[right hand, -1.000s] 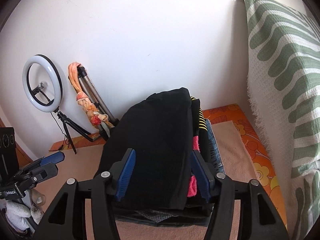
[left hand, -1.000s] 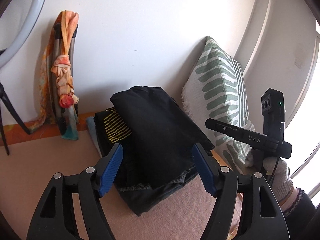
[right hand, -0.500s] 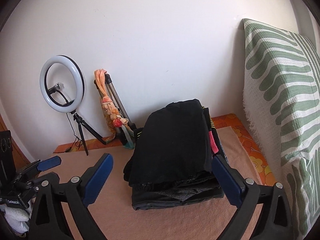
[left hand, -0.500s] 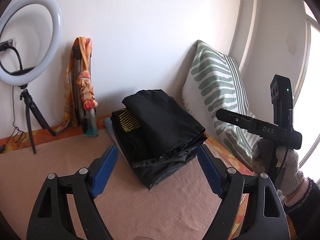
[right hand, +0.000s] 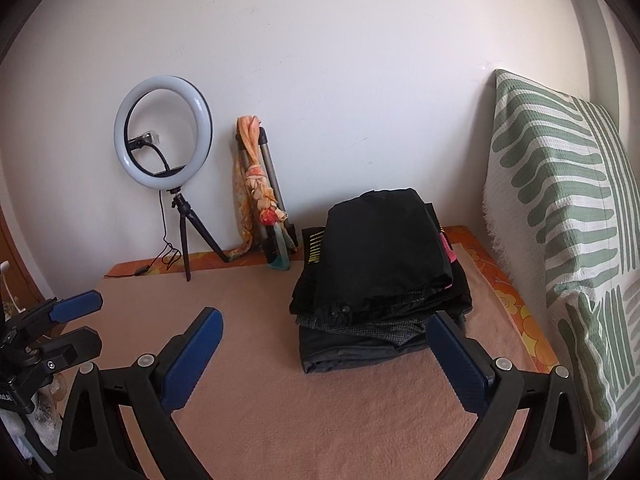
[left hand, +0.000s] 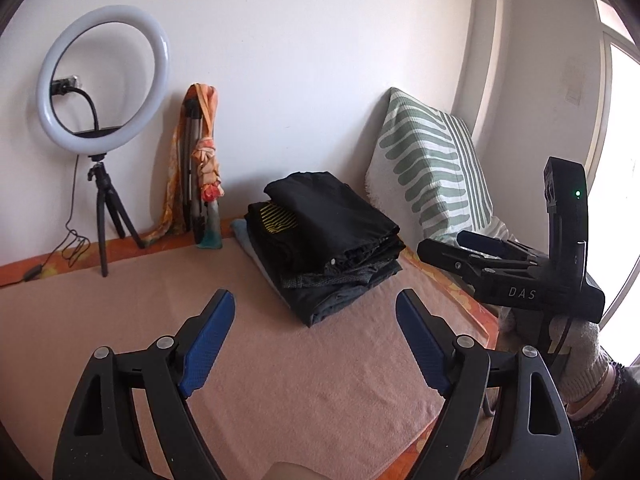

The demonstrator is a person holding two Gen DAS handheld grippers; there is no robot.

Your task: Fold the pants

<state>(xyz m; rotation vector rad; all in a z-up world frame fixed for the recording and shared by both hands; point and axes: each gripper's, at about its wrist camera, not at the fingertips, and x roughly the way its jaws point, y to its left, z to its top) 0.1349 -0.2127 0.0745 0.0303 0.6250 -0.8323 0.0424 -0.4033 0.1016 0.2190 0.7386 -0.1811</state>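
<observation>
1. Since nothing lies between either pair of jaws, placing step judged complete; both tools backed off and empty.
2. Pink blanket (right hand: 320,420) over most of both views, orange flowered sheet (right hand: 516,308) showing along its far and right edges; no unfolded garment visible anywhere on it.
3. Green-striped pillow (right hand: 560,220) upright at the right, just beside the clothes stack (right hand: 380,280).
4. Folded black pants (right hand: 380,248) on top of that stack, near the back wall, edges roughly square with the layers beneath; yellow-striped dark garment (left hand: 276,214) visible under them.
5. Ring light (left hand: 100,80) on small tripod at left; folded tripod with orange scarf (left hand: 200,168) leaning on wall between light and stack.
6. Right gripper (right hand: 324,356) short of the stack, jaws spread wide, holding nothing.
7. Left gripper (left hand: 316,344) likewise near side of stack, well apart from it, jaws wide, empty; gloved hand (left hand: 576,360) carrying the other tool at right edge.
8. Next move, as judgement: either end of run, or fetching another pair from outside view; the latter calls for locating a waistband and spreading flat on the bare blanket first.
</observation>
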